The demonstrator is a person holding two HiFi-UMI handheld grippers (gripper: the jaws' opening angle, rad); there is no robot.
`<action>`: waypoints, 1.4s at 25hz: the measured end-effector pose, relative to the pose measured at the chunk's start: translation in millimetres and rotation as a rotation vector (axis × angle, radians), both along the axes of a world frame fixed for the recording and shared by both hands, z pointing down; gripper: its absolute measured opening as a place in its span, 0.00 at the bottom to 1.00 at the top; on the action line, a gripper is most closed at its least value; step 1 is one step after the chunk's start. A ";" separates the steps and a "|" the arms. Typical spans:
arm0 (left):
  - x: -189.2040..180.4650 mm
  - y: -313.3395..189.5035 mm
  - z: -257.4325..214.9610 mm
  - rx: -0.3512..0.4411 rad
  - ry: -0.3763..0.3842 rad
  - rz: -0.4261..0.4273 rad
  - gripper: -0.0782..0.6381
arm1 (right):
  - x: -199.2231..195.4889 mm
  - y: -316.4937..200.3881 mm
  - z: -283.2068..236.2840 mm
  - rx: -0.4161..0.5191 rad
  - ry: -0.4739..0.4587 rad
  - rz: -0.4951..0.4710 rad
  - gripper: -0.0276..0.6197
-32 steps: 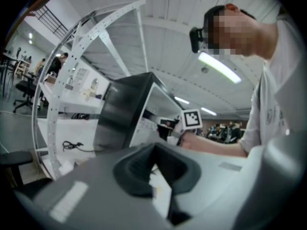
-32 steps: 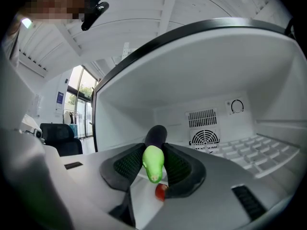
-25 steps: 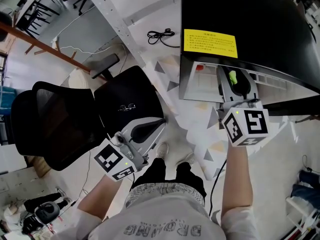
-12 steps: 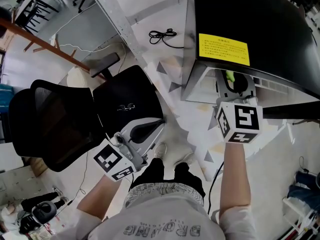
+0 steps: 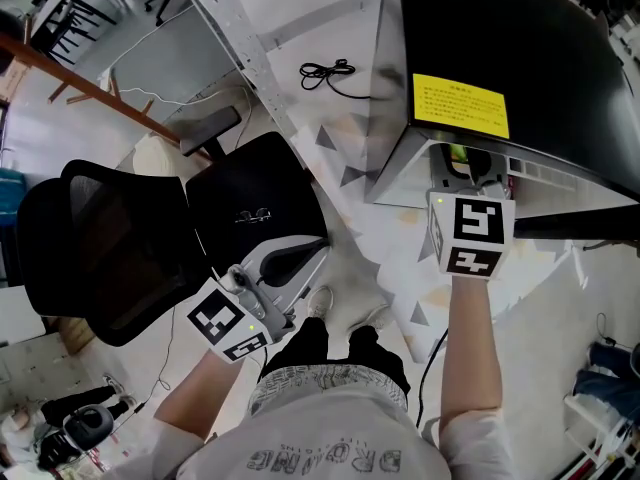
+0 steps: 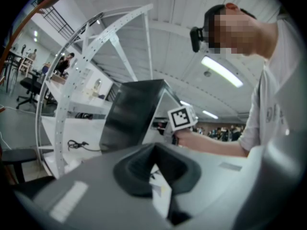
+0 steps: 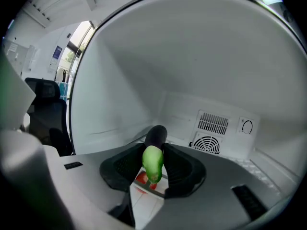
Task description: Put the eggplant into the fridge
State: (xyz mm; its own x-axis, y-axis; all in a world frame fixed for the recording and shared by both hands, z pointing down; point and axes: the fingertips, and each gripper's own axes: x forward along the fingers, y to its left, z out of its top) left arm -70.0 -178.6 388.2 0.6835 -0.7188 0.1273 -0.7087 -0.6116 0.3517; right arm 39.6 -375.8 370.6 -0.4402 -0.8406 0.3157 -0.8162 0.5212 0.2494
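Note:
The eggplant (image 7: 155,137), dark purple with a green stem end (image 7: 152,162) toward the camera, sits between the black pads of my right gripper (image 7: 156,146), which is shut on it. In the right gripper view it is inside the white fridge interior (image 7: 115,80), just above the floor. From the head view, the right gripper (image 5: 468,163) reaches into the open front of the black fridge (image 5: 520,38), with a sliver of green stem (image 5: 457,154) showing. My left gripper (image 5: 316,249) hangs low beside the chair, shut and empty (image 6: 154,150).
A black office chair (image 5: 110,238) stands at the left, next to a perforated metal rack post (image 5: 235,38). A black cable (image 5: 325,70) lies on the floor behind. The fridge's back wall carries vent grilles (image 7: 212,123) and a dial (image 7: 247,126). A red-printed sheet (image 7: 142,178) lies under the jaws.
My right gripper has pushed deeper into the fridge with the eggplant and rolled, so its marker cube shows a different face. The left gripper has stayed put.

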 end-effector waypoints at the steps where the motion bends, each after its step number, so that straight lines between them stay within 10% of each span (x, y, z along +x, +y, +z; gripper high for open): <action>1: -0.7 0.1 -0.3 0.001 0.000 0.000 0.12 | -0.8 -0.6 1.5 -0.005 0.014 0.002 0.23; 18: -7.9 2.9 -10.9 0.020 -0.008 -0.004 0.12 | -6.4 -2.3 12.4 -0.080 0.087 -0.011 0.28; 35: 10.5 14.9 -24.9 0.053 -0.021 0.024 0.12 | 9.6 25.7 -16.1 -0.016 -0.044 -0.035 0.34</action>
